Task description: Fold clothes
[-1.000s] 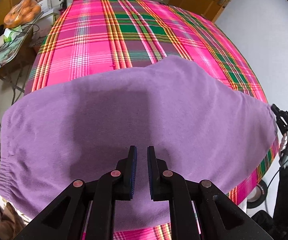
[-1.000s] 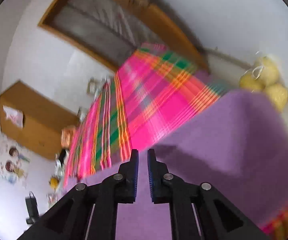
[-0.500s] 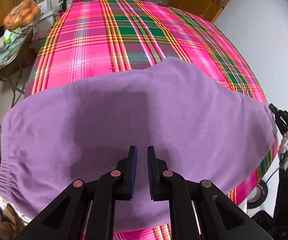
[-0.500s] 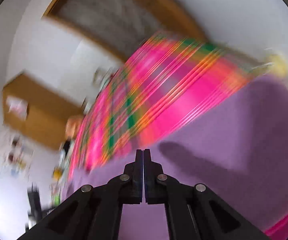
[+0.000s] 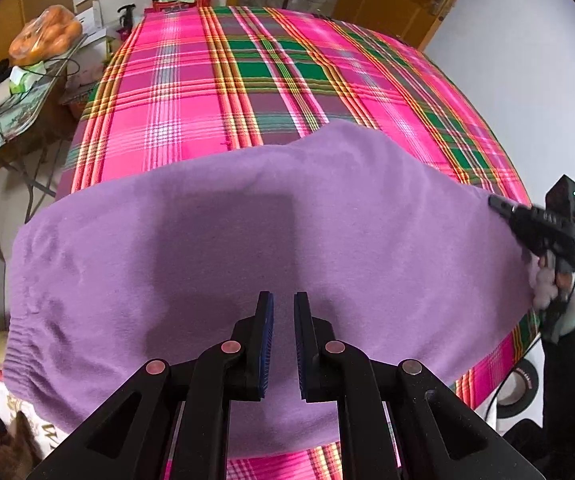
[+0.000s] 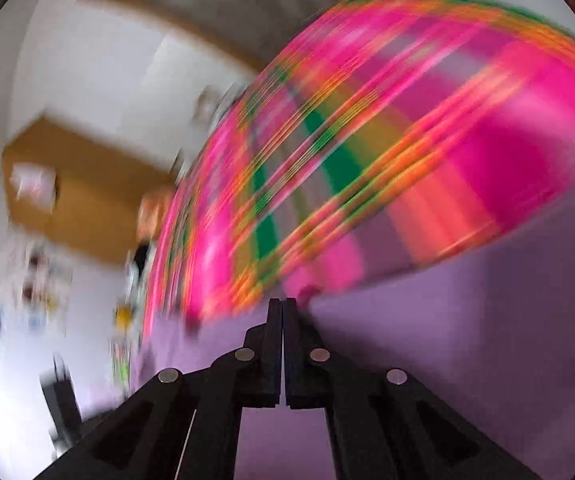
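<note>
Orange fruit bag [image 5: 45,36], left view only

The left wrist view is bright and sharp, with a soft blocky shadow on the purple cloth [image 5: 247,240]. The right wrist view is heavily motion-blurred. Both bend at the edges.

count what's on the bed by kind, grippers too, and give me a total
purple garment: 1
plaid bedsheet: 1
grippers: 2, the left gripper and the right gripper
total: 4
</note>
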